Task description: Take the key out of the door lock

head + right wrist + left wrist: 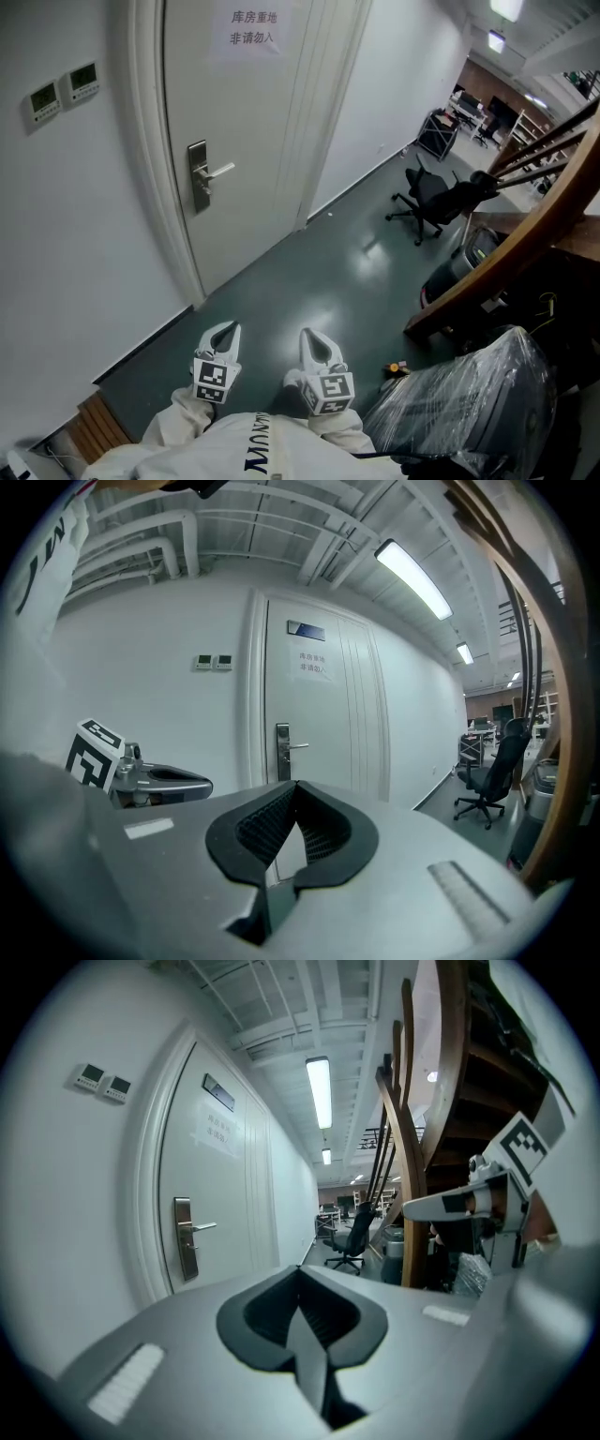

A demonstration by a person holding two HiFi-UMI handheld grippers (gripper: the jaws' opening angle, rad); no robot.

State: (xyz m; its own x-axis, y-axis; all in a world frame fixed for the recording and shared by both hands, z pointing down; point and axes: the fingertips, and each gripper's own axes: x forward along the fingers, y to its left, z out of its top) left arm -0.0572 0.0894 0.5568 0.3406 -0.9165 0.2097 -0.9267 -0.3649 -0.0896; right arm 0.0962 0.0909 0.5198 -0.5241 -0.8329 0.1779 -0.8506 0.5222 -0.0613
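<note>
Jaws closed, empty, on left gripper (225, 330) and right gripper (315, 339), well apart from the door lock (198, 176), office chair (427, 197) beyond.

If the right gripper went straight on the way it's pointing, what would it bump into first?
Probably the white door, close to its handle plate. Nothing shows in between, though the right gripper looks some way off from it.

Door (246, 131) ahead, door lock (198, 176) on its left side, wall controls (64, 89) left of it, office chair (433, 195) far right
</note>
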